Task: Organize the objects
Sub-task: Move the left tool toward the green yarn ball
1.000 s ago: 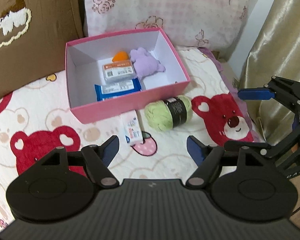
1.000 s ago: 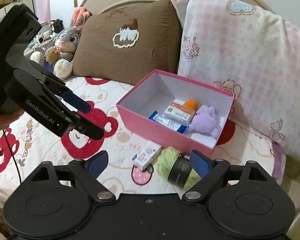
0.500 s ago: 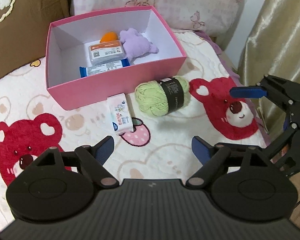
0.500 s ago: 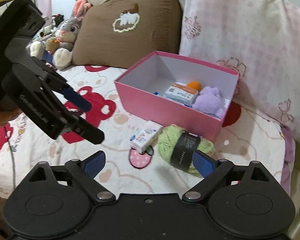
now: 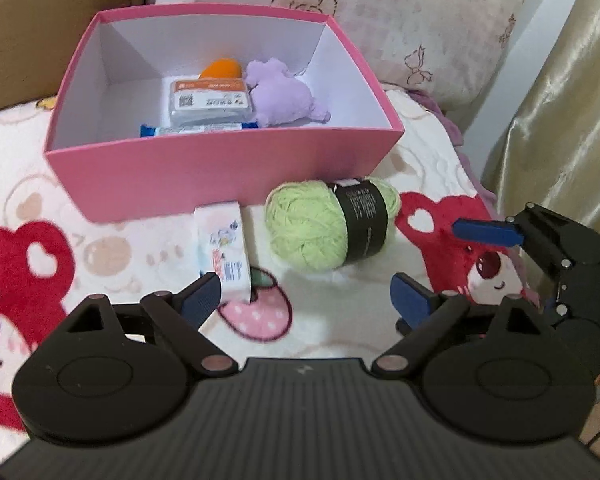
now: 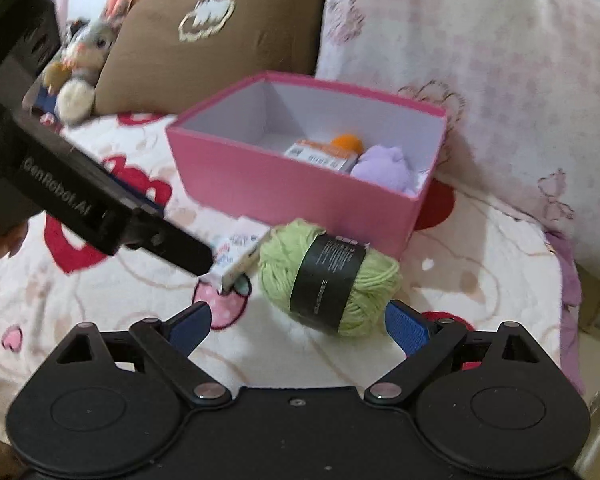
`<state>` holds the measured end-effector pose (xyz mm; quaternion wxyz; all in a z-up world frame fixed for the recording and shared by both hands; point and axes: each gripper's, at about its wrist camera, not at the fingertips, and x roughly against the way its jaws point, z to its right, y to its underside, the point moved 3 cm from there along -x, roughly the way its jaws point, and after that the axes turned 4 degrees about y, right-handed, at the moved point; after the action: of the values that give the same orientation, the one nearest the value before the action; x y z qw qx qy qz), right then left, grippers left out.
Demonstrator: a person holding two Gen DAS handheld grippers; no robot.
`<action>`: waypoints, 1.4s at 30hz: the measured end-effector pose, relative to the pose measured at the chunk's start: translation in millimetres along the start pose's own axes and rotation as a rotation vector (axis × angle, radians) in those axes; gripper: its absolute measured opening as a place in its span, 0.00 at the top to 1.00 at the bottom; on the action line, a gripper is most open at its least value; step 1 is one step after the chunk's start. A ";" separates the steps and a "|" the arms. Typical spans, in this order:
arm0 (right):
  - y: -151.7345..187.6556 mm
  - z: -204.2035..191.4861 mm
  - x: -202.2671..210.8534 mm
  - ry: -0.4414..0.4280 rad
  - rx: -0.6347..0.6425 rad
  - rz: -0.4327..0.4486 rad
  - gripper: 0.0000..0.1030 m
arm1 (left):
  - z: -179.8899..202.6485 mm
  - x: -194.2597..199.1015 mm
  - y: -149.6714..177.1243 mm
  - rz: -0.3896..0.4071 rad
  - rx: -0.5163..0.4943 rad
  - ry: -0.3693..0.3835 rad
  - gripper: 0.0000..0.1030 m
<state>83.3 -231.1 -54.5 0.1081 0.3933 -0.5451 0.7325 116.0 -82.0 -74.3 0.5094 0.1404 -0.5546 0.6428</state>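
Surface: a bear-print blanket (image 5: 112, 248), white with red bears and a pink strawberry, is covering the bed across the lower part of both views.
Room: a plush rabbit (image 6: 86, 54) is sitting at the upper left of the right wrist view, a brown pillow (image 6: 204, 32) beside it, a pink checked pillow (image 6: 480, 80) at the upper right; a gold curtain (image 5: 560, 100) is hanging at the right edge of the left wrist view.
Writing: "GenRobot.AI" is showing on the left gripper's side.
Left gripper (image 5: 308, 298): jaws are opening, nothing between them; the small white box (image 5: 222, 248) is lying just by the left pad.
Pink box (image 5: 220, 168): sitting mid-frame, holding an orange-and-white packet (image 5: 208, 100), a blue packet (image 5: 198, 130), an orange ball (image 5: 222, 69) and a purple plush (image 5: 280, 94).
Green yarn (image 5: 324, 226): lying just in front of the pink box, black band lettering too blurred to read.
Right gripper (image 6: 298, 326): jaws are standing spread, the yarn just ahead, not gripped.
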 end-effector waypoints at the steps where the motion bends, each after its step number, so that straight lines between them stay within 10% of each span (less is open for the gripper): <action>1: 0.7 0.6 -3.1 0.002 0.003 -0.001 0.07 | 0.6 -4.4 -1.3 0.004 -0.011 -0.006 0.10; 34: 17.8 32.3 -87.5 -0.012 -0.126 0.094 0.07 | -19.0 -80.9 -19.9 0.101 0.123 0.067 0.10; 42: 25.8 30.7 -93.2 -0.026 -0.143 0.092 0.07 | -22.3 -92.0 -12.6 0.128 0.232 0.156 0.28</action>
<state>144.4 -242.9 -134.6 0.0950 0.3683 -0.6150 0.6907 175.5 -110.5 -143.4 0.4893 0.1122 -0.4430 0.7428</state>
